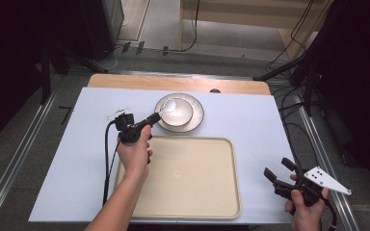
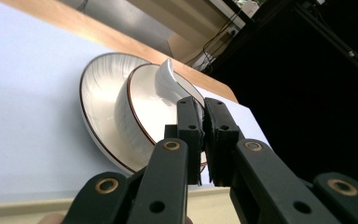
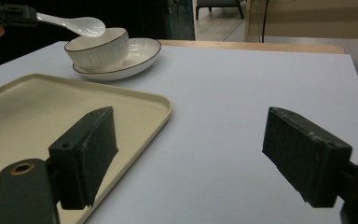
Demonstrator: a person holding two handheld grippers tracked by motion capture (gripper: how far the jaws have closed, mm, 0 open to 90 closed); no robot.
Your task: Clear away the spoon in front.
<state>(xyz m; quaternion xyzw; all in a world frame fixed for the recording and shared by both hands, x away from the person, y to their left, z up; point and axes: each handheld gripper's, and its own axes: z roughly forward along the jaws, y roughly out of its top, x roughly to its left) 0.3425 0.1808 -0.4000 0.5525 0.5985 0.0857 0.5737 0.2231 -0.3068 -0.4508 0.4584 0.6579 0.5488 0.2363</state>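
A white ceramic spoon [image 1: 166, 107] hangs with its scoop over a white ribbed bowl [image 1: 177, 113]. The bowl stands on a matching dark-rimmed plate [image 1: 196, 118] at the table's back middle. My left gripper [image 1: 155, 117] is shut on the spoon's handle, just left of the bowl. In the left gripper view the spoon [image 2: 165, 77] rises beyond the closed jaws, above the bowl [image 2: 142, 100] and plate [image 2: 98, 95]. My right gripper [image 1: 276, 167] is open and holds nothing at the front right, over the bare sheet. The right gripper view shows the spoon [image 3: 81, 24] above the bowl [image 3: 98, 49].
A large cream tray [image 1: 183, 178] lies at the front middle, between the two hands, with nothing on it; its corner [image 3: 161, 105] lies near my right gripper's left jaw. A white sheet [image 1: 250, 125] covers the table. Wooden table edge [image 1: 173, 83] at the back; cables on the floor beyond.
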